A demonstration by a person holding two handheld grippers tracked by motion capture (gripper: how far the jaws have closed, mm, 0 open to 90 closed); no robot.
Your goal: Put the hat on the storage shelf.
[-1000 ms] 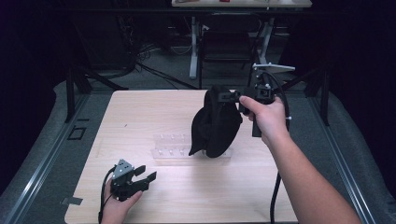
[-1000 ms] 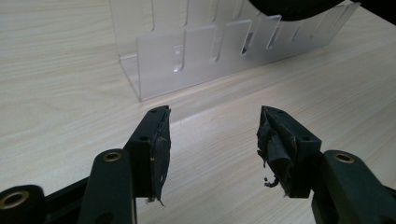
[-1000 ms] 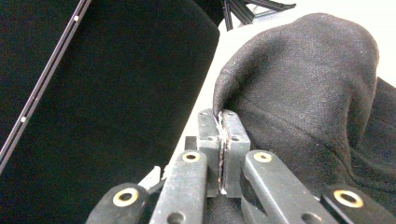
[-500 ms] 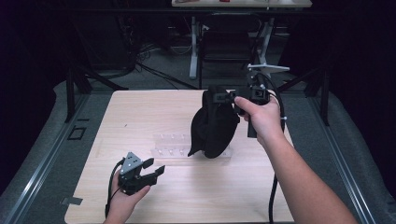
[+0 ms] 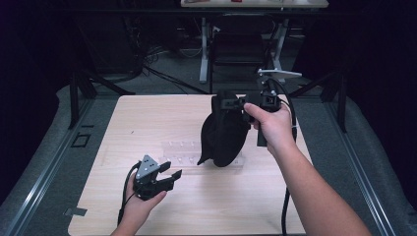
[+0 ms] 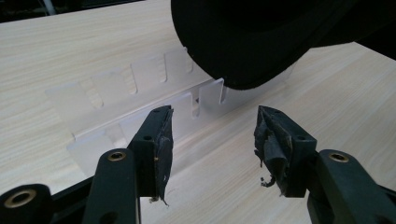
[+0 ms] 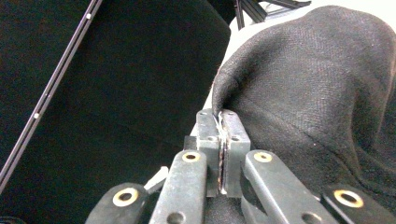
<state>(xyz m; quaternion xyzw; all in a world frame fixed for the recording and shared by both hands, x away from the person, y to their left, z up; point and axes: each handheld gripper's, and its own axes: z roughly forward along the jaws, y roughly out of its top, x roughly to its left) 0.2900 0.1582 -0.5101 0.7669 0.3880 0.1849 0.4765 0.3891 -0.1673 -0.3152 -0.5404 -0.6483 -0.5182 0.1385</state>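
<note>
High view: a black cap is held at centre frame by the right gripper, hanging over a clear acrylic rack on the wooden table.

Left gripper view: the left gripper has just been closing slightly, with nothing between its jaws.

Right gripper view: the right gripper is clamped on the cap's edge.
</note>
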